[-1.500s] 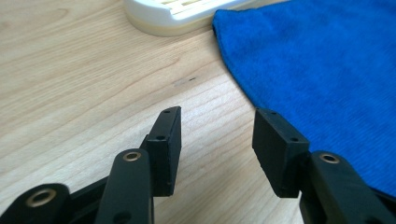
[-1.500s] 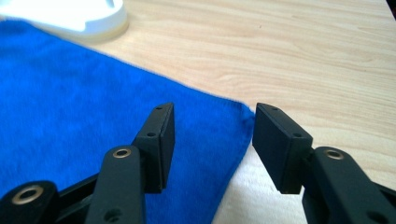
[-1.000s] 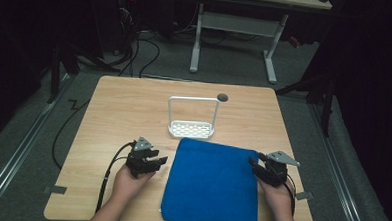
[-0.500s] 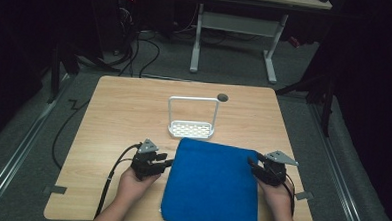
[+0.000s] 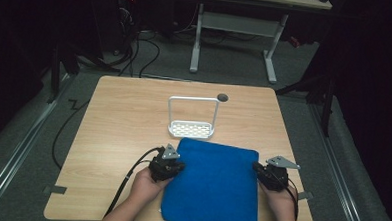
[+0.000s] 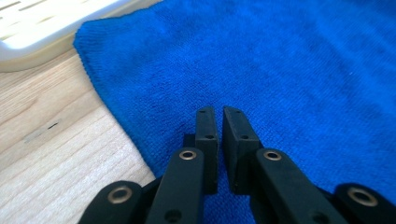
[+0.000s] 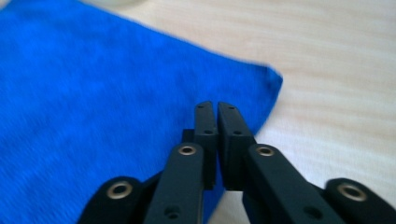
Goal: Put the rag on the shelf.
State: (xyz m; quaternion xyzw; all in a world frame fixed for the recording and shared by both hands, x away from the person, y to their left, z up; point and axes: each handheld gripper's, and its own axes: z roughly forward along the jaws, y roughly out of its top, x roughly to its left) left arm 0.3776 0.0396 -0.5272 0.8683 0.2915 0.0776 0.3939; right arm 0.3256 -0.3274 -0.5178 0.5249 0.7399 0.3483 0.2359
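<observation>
The soft, light blue towel (image 5: 213,184) lay limp near the worktop's (image 5: 118,117) front edge; both hand-held grippers, left (image 5: 174,165) and right (image 5: 260,171), had just clenched on its side edges, the best hold.

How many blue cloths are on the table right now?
1. A single blue cloth lies flat at the near middle of the table, in front of the white rack, between the left gripper and right gripper. Any layer folded beneath would be hidden.

Plain blue cloth (image 5: 213,184), white perforated rack (image 5: 191,129), pale wood-grain table (image 5: 123,122).
</observation>
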